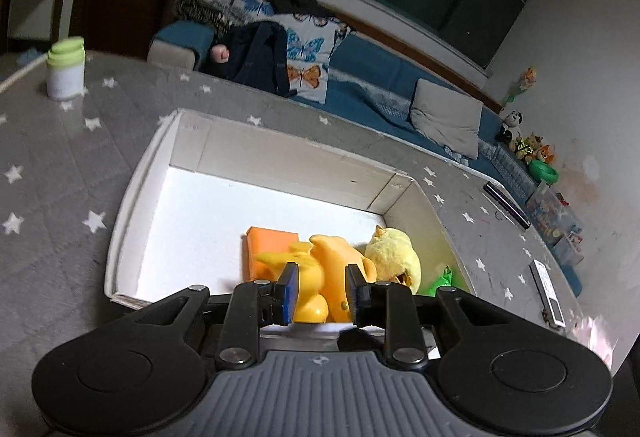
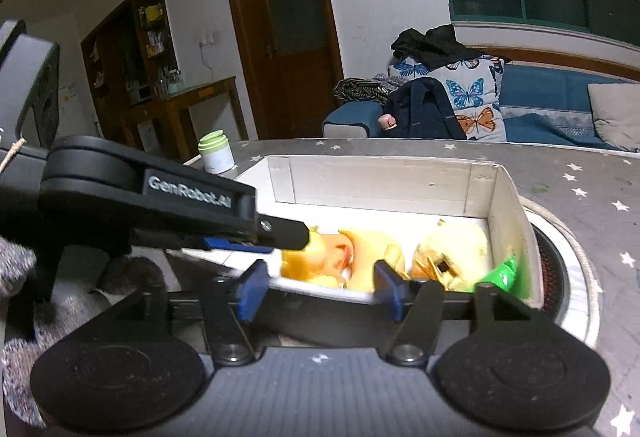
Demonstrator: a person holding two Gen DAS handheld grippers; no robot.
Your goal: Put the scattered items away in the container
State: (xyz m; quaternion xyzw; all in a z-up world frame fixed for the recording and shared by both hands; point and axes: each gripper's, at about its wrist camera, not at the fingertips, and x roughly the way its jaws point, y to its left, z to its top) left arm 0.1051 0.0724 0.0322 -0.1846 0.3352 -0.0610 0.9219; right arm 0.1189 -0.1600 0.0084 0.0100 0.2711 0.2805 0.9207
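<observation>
Inside the white box (image 1: 280,165), the yellow rubber duck (image 1: 320,277) sits pinched in the left tool (image 1: 322,291), nearer than the spread, empty right tool (image 2: 320,289).

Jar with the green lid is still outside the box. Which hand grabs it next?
Left, probably. The jar stands left of the box, and the left claw is nearest once it drops the duck. The right claw, though open, would cross it.
</observation>
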